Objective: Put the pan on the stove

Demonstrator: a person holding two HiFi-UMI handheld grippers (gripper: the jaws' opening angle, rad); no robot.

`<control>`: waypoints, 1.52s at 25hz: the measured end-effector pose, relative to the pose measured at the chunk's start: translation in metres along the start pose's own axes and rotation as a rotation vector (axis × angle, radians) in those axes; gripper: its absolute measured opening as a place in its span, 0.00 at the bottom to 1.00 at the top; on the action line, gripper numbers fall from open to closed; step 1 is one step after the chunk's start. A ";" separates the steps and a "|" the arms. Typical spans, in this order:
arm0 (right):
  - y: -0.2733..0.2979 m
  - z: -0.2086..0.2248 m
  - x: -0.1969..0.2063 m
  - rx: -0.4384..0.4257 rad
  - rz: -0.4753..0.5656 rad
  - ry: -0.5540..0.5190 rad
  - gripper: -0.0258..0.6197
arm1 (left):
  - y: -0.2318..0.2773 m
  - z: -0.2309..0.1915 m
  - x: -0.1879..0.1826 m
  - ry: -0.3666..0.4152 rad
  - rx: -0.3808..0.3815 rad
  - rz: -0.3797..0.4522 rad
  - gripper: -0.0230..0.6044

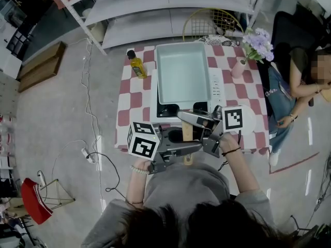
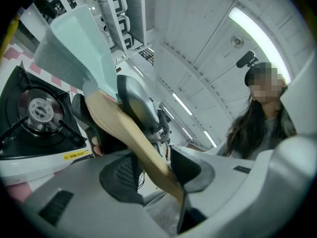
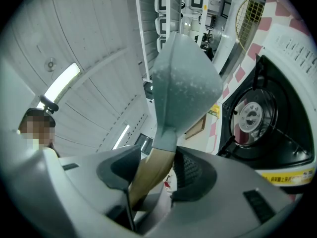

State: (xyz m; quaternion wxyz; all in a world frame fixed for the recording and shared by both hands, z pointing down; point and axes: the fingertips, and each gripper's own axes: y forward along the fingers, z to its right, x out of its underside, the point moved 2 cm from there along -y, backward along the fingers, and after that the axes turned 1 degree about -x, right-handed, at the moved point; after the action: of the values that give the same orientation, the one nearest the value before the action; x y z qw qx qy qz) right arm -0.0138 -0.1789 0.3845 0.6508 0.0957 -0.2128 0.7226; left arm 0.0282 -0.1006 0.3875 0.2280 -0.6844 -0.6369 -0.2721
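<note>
Pan [image 1: 182, 74] sits over the stove [image 1: 216, 87] mid-way along the surface [image 1: 243, 94] in the head view, its wooden handle [image 1: 187, 132] toward the near edge; the left gripper view shows the left tool [image 2: 148, 170] clamped on that handle, the right gripper view the right tool [image 3: 151, 170] likewise.

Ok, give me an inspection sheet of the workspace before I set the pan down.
Surface: checkered tablecloth, lying flat.
Job's things: pan held tilted above the portable gas stove; burner uncovered.
Clutter: yellow bottle at left, flower vase at right, wire basket behind the stove.
Grippers: left gripper and right gripper both clamped on the wooden handle.
Cables: cords and power strip on the floor at left.
Surroundings: seated person at right; shelving behind.
</note>
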 end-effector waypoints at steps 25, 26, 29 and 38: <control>0.001 0.062 0.002 0.053 0.060 0.171 0.37 | -0.009 -0.049 0.008 -0.182 0.028 -0.036 0.31; 0.001 0.064 0.002 0.054 0.061 0.177 0.37 | -0.009 -0.050 0.009 -0.189 0.030 -0.036 0.31; -0.001 0.068 0.004 0.059 0.065 0.193 0.37 | -0.009 -0.053 0.011 -0.207 0.033 -0.035 0.31; -0.005 0.080 0.010 0.075 0.082 0.234 0.37 | -0.008 -0.060 0.017 -0.249 0.041 -0.044 0.31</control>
State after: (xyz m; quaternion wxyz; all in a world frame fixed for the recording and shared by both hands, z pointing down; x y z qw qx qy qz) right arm -0.0211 -0.2047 0.4610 0.6369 0.0261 -0.1120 0.7623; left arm 0.0165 -0.1267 0.4438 0.1550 -0.6941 -0.6805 -0.1767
